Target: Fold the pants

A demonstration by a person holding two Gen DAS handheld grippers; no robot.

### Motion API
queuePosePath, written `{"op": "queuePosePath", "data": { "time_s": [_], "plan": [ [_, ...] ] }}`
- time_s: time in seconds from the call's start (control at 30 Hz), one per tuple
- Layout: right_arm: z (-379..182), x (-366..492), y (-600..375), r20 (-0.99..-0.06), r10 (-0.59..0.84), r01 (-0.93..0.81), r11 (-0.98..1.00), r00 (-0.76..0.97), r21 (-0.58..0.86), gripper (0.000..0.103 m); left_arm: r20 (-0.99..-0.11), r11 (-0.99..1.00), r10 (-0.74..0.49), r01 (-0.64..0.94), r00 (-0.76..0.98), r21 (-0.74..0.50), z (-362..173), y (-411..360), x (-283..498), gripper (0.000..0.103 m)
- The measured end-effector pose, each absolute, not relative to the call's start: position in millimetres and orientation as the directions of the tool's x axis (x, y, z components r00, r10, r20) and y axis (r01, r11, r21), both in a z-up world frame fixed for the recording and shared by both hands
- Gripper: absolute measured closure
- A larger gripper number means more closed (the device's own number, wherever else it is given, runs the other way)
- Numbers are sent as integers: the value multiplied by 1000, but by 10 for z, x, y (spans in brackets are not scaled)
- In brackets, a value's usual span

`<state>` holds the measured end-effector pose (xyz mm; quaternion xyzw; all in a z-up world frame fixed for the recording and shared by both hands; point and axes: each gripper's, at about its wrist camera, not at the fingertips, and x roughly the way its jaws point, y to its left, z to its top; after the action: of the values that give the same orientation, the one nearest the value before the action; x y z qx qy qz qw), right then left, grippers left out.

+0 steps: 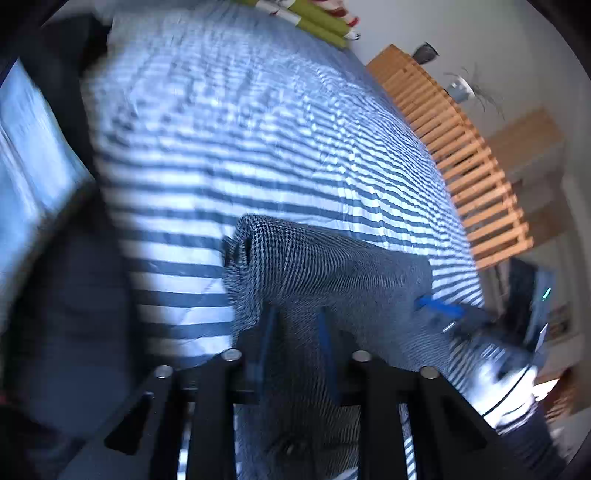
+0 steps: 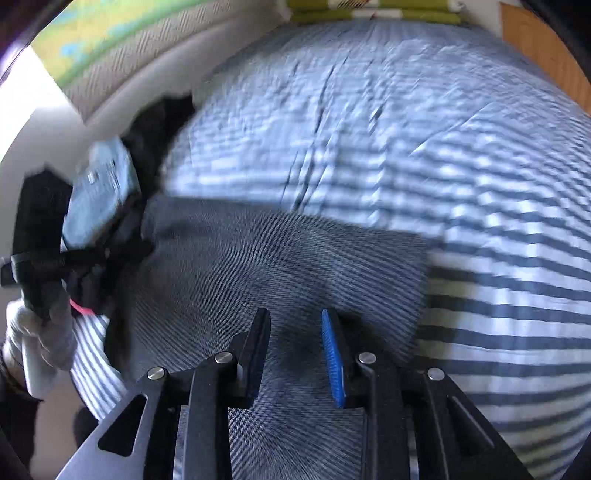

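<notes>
Striped bed (image 1: 229,155) carries checked pants (image 2: 258,258) and green pillows (image 1: 317,18).

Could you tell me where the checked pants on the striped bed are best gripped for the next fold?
Probably the near edge of the checked pants, from the bed's near side. The right hand-held gripper and the left hand-held gripper each have fabric between their fingers there, set apart along that edge, so the cloth would likely lift evenly.

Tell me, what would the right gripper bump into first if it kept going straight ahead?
Most likely the checked pants. The right gripper already has that cloth between its jaws, and more lies straight ahead. Beyond is the striped bedcover; depth is hard to judge.
</notes>
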<state>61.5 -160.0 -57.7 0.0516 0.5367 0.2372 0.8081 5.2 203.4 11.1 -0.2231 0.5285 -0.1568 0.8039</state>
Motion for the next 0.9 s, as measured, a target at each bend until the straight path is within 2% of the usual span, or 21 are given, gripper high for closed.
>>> {"op": "queuePosePath", "data": {
  "time_s": [0.03,0.1,0.23,0.37,0.43,0.53,0.6,0.63,0.73,0.8,0.87,0.9],
  "plan": [
    [-423,559,-1754,-823,446,-297,887,352,354,75,-785,864,-468,25,406,-503,208,2040,-35,50],
    [-266,445,-1887,-793,477,-278,876,379,394,75,-773,865,-474,57,423,-499,365,1961,-253,43],
    [-205,92,-1795,-787,499,-296,862,361,411,75,-801,883,-459,92,384,-461,357,1733,-518,43],
    [-599,-253,-1503,-870,420,-300,891,257,341,75,-864,921,-377,32,335,-389,74,1713,-686,42],
    [-795,-439,-1453,-899,387,-295,900,207,320,75,-876,915,-376,-25,303,-402,-72,1827,-739,42],
    [-688,-695,-1542,-892,385,-325,897,237,300,75,-867,899,-397,-60,302,-433,-67,1991,-843,42],
    [-543,-770,-1703,-870,426,-312,885,249,345,75,-857,896,-400,-55,325,-440,45,2074,-928,42],
    [-459,-777,-1782,-860,434,-301,886,269,353,73,-853,898,-396,-52,339,-438,127,2116,-975,41],
    [-156,-706,-1988,-824,369,-243,926,430,287,53,-862,915,-364,-35,354,-401,339,2160,-1022,32],
    [-57,-669,-2060,-794,313,-198,949,521,245,49,-874,933,-320,-38,366,-358,463,2143,-1029,25],
    [-28,-657,-2050,-773,267,-163,964,576,212,47,-879,937,-307,-45,364,-346,535,2095,-969,23],
    [-33,-677,-2025,-769,264,-160,964,582,210,42,-881,939,-308,-35,360,-342,556,2058,-968,23]
  ]
}}
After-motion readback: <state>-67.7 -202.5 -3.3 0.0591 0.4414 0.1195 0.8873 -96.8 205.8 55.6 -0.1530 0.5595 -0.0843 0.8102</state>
